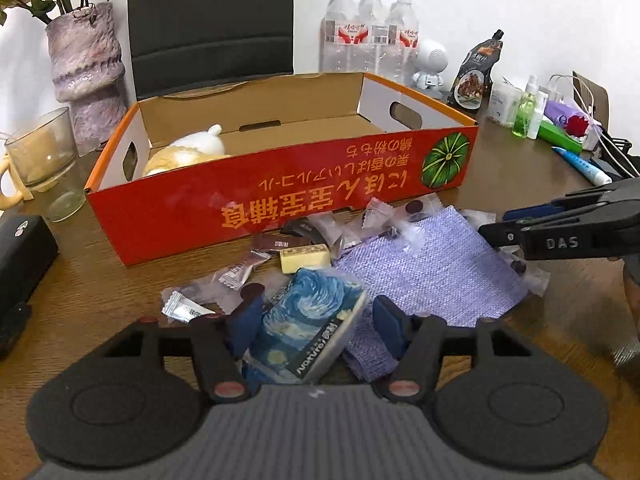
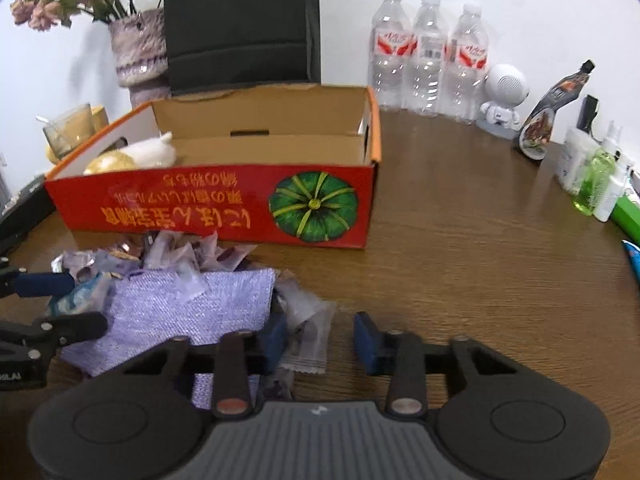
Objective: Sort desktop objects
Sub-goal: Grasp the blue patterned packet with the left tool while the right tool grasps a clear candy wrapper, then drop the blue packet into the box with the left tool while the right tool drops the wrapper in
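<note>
A tissue pack with a starry-night print [image 1: 308, 320] lies on the wooden table between the fingers of my left gripper [image 1: 318, 324]. The left pad touches it, while a gap shows at the right pad, so the gripper is open. Beside it a purple woven cloth [image 1: 432, 264] has several wrapped candies [image 1: 380, 216] around it. My right gripper [image 2: 322, 340] is open around a clear candy wrapper [image 2: 308, 344] at the cloth's [image 2: 188, 304] right edge. A red cardboard box [image 1: 280, 192] behind the pile holds a plush toy [image 1: 188, 152].
A vase [image 1: 86, 64], a glass [image 1: 44, 156] and a black case [image 1: 20, 248] stand at the left. Water bottles [image 2: 428, 52], a white speaker figure [image 2: 504, 96], a sauce pouch [image 2: 552, 112] and small bottles [image 2: 596, 180] line the back right. A dark chair [image 1: 212, 20] stands behind the box.
</note>
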